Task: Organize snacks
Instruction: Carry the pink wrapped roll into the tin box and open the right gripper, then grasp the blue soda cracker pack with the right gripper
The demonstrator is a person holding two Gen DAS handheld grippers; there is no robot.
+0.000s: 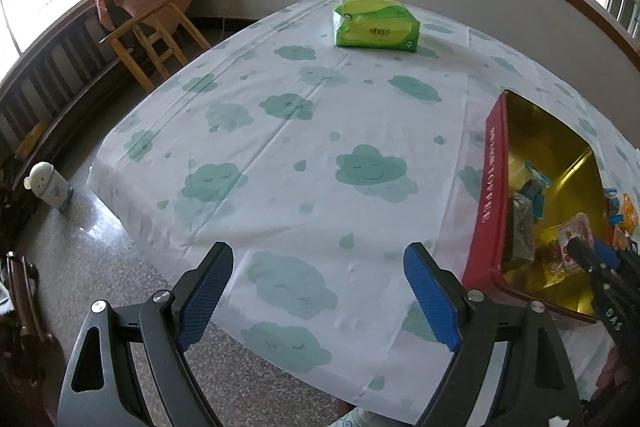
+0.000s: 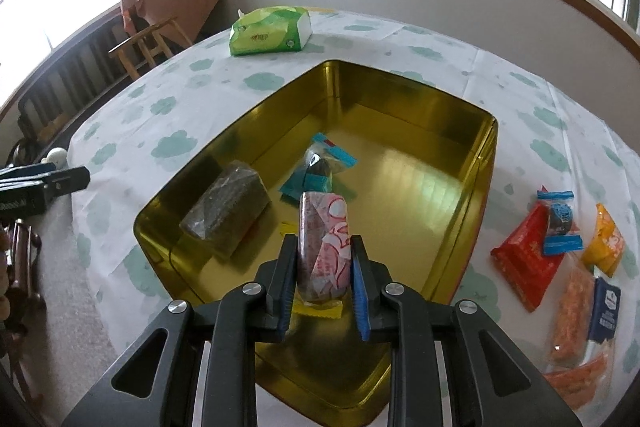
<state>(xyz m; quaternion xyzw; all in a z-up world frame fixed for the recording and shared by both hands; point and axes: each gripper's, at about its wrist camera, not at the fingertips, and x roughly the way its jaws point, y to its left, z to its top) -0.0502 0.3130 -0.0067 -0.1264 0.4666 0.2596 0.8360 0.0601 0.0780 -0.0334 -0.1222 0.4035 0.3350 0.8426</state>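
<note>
1. The table was covered by a white cloth printed with green smiling clouds and drops; fold creases ran across it.
2. The landmark for this report was the tin, red outside and gold inside, standing open on the cloth.
3. Beyond the tin, near the far edge of the table, lay a green pack of tissues. Its printed logo could not be read.
4. Left of the tin, off the table, a wooden stool stood under an orange-brown cloth by a bright window. A second, barred window ran along the wall behind the tin.
5. On the speckled floor left of the tin stood a small white bear-shaped container.
6. The tin's red side carried gold lettering, seen upside down and not legible.
7. Inside the tin lay a dark block in clear wrap by the left wall and a blue-ended wrapped sweet near the middle.
8. The right gripper was clamped on a pink-and-white wrapped snack, held upright over the near end of the tin's inside.
9. Right of the tin, loose on the cloth, lay a red packet, a second blue-ended sweet, an orange packet, a navy packet and clear bags of orange sticks. Their print was too small to read.
10. The left gripper hung left of the tin above the near table edge, jaws wide apart with nothing between them.
</note>
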